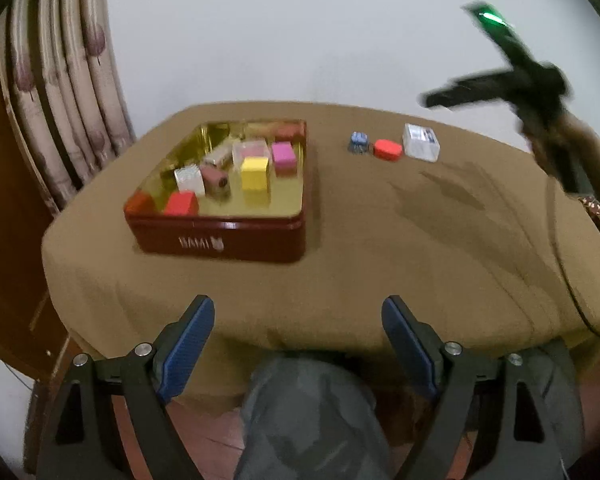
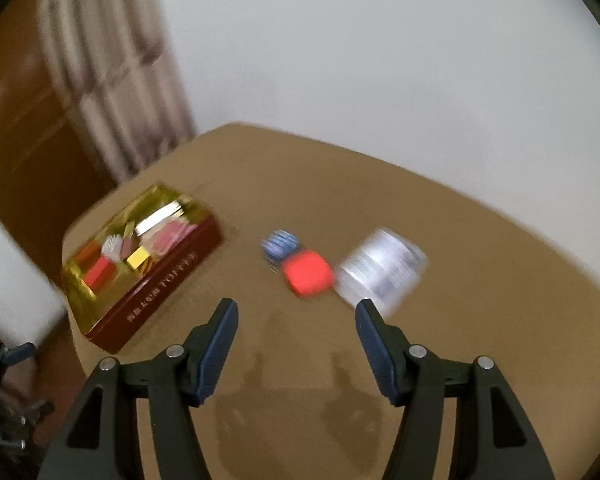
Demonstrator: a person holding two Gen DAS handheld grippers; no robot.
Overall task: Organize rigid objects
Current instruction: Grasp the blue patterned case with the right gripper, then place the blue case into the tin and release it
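A dark red tin (image 1: 220, 238) with a gold inside stands on the brown cloth and holds several small boxes: yellow (image 1: 254, 174), pink (image 1: 283, 157), red (image 1: 181, 203), white (image 1: 189, 179). To its right on the cloth lie a small blue item (image 1: 358, 143), a red block (image 1: 388, 149) and a clear plastic box (image 1: 421, 141). My left gripper (image 1: 298, 308) hangs open and empty over the table's near edge. In the right wrist view my right gripper (image 2: 296, 310) is open and empty, short of the red block (image 2: 308, 273), the blue item (image 2: 280, 245) and the clear box (image 2: 380, 268); the tin (image 2: 156, 280) lies to its left.
A curtain (image 1: 60, 80) and brown wood panelling fill the left; a white wall is behind. The person's grey trouser leg (image 1: 312, 412) shows below the table edge. The other gripper's dark body (image 1: 532, 84) hangs blurred above the right side of the table (image 1: 380, 260).
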